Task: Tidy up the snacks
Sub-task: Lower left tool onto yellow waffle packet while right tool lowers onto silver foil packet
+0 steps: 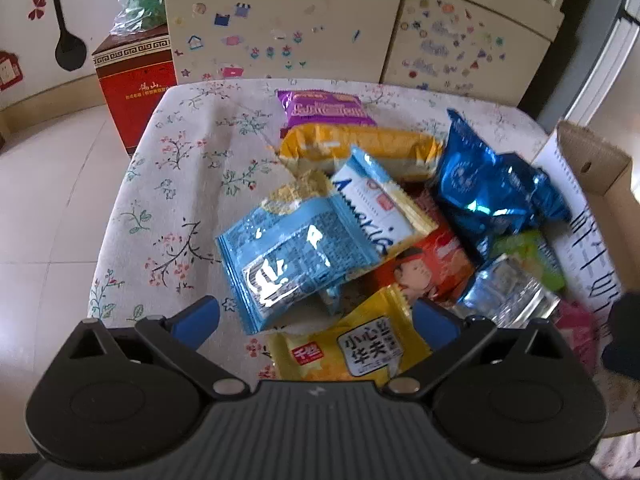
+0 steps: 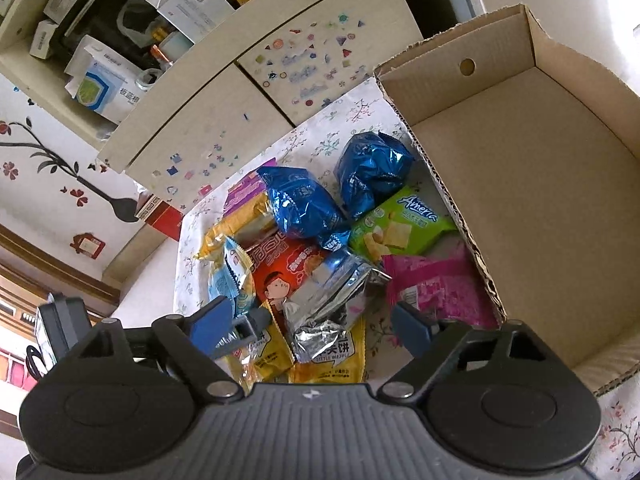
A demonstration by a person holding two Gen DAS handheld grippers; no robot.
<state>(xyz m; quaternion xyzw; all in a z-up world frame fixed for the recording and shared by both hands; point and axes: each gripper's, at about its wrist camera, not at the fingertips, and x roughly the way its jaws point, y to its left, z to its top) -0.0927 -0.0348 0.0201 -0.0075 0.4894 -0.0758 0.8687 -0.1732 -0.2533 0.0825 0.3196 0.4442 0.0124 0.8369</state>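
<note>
Yellow waffle packet (image 1: 352, 350) lies nearest, between wide-open jaws of left gripper (image 1: 316, 316); right gripper (image 2: 308, 326) also open over silver packet (image 2: 332, 308). Snacks piled on tablecloth (image 1: 180, 168) beside empty cardboard box (image 2: 532, 184). Step: approach, pre-grasp. Next: close on 1 packet, lift w/o dragging neighbours.

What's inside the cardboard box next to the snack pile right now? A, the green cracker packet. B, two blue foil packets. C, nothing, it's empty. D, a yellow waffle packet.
C: the right wrist view shows the cardboard box with a bare floor, while the green cracker packet lies outside its wall on the tablecloth.
</note>
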